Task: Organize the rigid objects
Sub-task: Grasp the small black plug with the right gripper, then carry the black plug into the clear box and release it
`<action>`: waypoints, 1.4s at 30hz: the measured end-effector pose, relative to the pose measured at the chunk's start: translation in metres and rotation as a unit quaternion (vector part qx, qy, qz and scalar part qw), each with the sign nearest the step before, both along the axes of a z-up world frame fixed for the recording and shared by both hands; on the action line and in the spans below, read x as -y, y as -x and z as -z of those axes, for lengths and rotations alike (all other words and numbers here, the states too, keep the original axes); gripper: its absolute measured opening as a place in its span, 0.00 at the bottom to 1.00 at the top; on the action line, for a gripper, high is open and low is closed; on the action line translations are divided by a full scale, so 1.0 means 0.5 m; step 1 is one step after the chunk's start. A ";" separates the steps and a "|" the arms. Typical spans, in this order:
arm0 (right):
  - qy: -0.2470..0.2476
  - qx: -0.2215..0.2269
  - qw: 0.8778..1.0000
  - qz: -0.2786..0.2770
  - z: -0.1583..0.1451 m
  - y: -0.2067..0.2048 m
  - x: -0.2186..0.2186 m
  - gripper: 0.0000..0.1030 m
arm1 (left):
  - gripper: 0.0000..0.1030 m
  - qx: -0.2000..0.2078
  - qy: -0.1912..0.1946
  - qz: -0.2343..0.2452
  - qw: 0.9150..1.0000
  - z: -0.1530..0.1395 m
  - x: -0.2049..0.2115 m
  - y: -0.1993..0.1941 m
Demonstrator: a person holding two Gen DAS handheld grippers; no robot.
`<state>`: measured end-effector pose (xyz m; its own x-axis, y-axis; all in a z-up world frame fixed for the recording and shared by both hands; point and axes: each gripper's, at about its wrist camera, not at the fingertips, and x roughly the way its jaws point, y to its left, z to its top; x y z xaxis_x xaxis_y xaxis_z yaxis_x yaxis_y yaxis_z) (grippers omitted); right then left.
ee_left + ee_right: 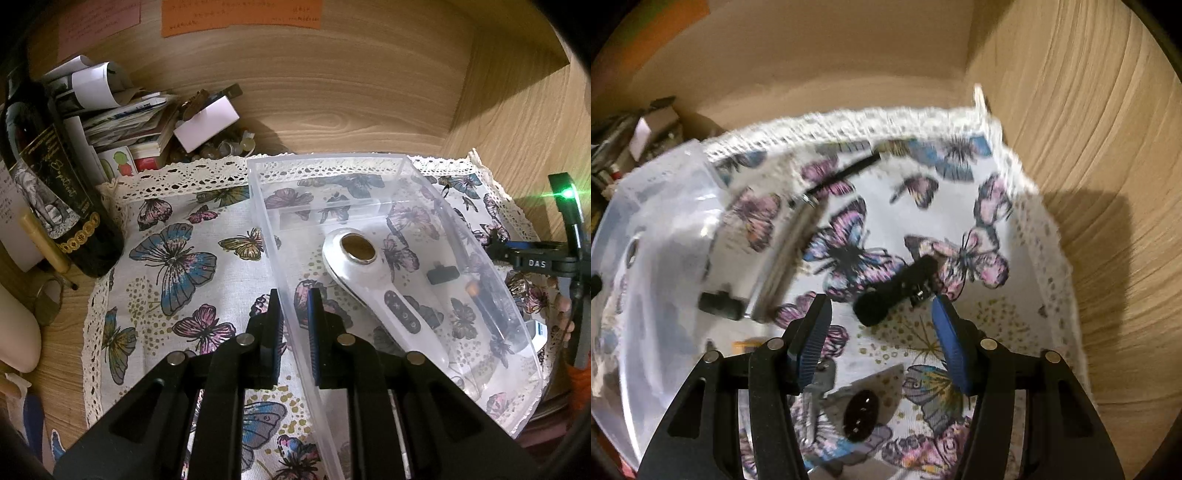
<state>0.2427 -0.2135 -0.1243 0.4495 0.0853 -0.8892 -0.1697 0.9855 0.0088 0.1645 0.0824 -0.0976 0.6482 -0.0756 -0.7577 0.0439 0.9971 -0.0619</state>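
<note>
A clear plastic bin (369,173) stands on a butterfly-print cloth (177,258). Inside it lie a white handheld device (365,280) with a round brass head, a small black adapter (443,275) and a dark pen-like item (484,299). My left gripper (295,325) is shut on the bin's left wall, one finger inside and one outside. My right gripper (882,332) is open, just above the cloth to the right of the bin (657,221). A black clip-like object (897,291) lies just ahead between its fingers. A black oval key fob (860,413) and a key (820,384) lie below it.
A dark wine bottle (48,177), stacked papers and boxes (140,122) crowd the far left corner. Wooden walls (1089,184) close in behind and on the right. A thin black stick (842,175) lies on the cloth farther back. The right wrist view is blurred.
</note>
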 end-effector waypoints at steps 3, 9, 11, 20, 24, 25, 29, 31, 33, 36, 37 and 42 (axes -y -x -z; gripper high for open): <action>-0.007 -0.004 1.000 0.007 0.009 -0.015 0.009 0.52 | 0.12 0.000 0.000 -0.001 1.000 0.000 0.000 0.000; -0.009 0.002 1.000 0.007 0.012 -0.035 0.016 0.41 | 0.12 -0.002 0.001 -0.003 1.000 0.002 -0.001 -0.003; -0.003 0.006 1.000 0.003 0.011 -0.035 0.010 0.40 | 0.12 -0.002 0.001 -0.003 1.000 0.002 -0.001 -0.003; -0.006 0.031 0.999 -0.011 -0.022 -0.015 -0.020 0.38 | 0.12 -0.002 0.001 -0.003 1.000 0.002 -0.001 -0.003; -0.014 0.057 0.998 -0.034 -0.067 0.011 -0.050 0.38 | 0.12 -0.002 0.002 -0.003 1.000 0.002 -0.001 -0.003; -0.015 0.066 0.997 -0.043 -0.080 0.024 -0.062 0.38 | 0.12 -0.002 0.002 -0.003 1.000 0.002 -0.001 -0.003; -0.024 0.096 0.992 -0.081 -0.124 0.066 -0.102 0.38 | 0.12 -0.002 0.001 -0.003 1.000 0.002 -0.001 -0.003; -0.027 0.109 0.988 -0.103 -0.144 0.084 -0.120 0.38 | 0.12 -0.002 0.001 -0.003 1.000 0.002 0.000 -0.003; -0.029 0.120 0.984 -0.128 -0.157 0.099 -0.151 0.38 | 0.12 -0.002 0.001 -0.003 1.000 0.002 0.000 -0.003; -0.030 0.125 0.978 -0.163 -0.166 0.113 -0.185 0.38 | 0.12 -0.002 0.001 -0.003 1.000 0.002 0.000 -0.004; -0.029 0.126 0.977 -0.171 -0.167 0.117 -0.196 0.38 | 0.12 -0.002 0.001 -0.003 1.000 0.002 0.000 -0.004; -0.031 0.122 0.969 -0.214 -0.161 0.138 -0.250 0.39 | 0.12 -0.002 0.001 -0.003 1.000 0.002 0.000 -0.004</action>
